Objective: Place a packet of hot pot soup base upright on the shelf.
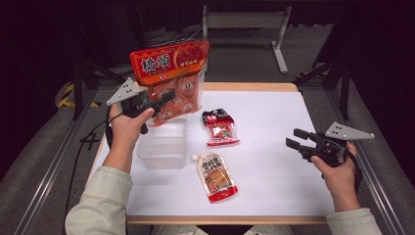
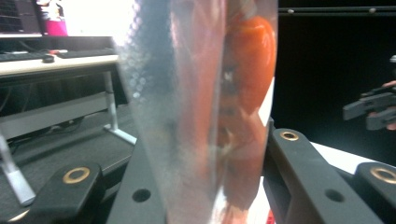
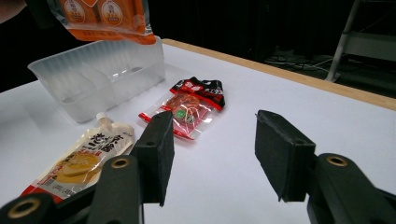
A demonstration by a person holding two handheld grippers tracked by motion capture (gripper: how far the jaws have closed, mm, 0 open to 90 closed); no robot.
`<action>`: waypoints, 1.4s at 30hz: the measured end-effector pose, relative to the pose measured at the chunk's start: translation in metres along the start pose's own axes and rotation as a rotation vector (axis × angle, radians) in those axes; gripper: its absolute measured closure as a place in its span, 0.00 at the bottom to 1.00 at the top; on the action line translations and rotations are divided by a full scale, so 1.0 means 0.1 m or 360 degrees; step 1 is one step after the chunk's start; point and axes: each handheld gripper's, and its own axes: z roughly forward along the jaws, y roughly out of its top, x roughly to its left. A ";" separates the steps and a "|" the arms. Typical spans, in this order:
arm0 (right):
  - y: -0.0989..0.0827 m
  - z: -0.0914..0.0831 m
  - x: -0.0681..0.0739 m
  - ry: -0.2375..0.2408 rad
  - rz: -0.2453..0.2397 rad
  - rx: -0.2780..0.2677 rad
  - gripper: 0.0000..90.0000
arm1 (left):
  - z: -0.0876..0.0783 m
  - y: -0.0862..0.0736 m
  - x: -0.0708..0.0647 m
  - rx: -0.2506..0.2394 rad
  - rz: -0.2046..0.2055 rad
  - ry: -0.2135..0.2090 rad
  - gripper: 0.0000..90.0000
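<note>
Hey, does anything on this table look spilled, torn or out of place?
Nothing stands out. The left tongs hold the big orange snack bag above the clear plastic bin. The spout pouch and the small red packet lie flat on the white table, intact. The right tongs are open and hold nothing.

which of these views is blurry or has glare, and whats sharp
Left gripper view: the orange snack bag clamped in the left gripper is too close and blurred, with bright glare top left. Right gripper view: crisp on the clear tray. High view: white table evenly lit, dark surroundings.
</note>
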 end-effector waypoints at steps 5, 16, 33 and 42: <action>-0.02 -0.04 -0.01 -0.0007 0.0015 -0.0008 0.54 | -0.02 -0.05 0.09 -0.0032 -0.0030 0.0036 0.79; -0.03 -0.04 -0.01 0.0005 0.0020 -0.0010 0.54 | -0.04 -0.22 0.25 0.0001 -0.0142 0.0138 0.79; -0.03 -0.01 0.00 0.0026 0.0021 -0.0004 0.53 | 0.00 -0.48 0.35 -0.0008 -0.0292 0.0186 0.79; -0.04 -0.01 0.01 0.0042 0.0028 -0.0008 0.53 | -0.10 -0.53 0.30 -0.0049 -0.0298 0.0300 0.79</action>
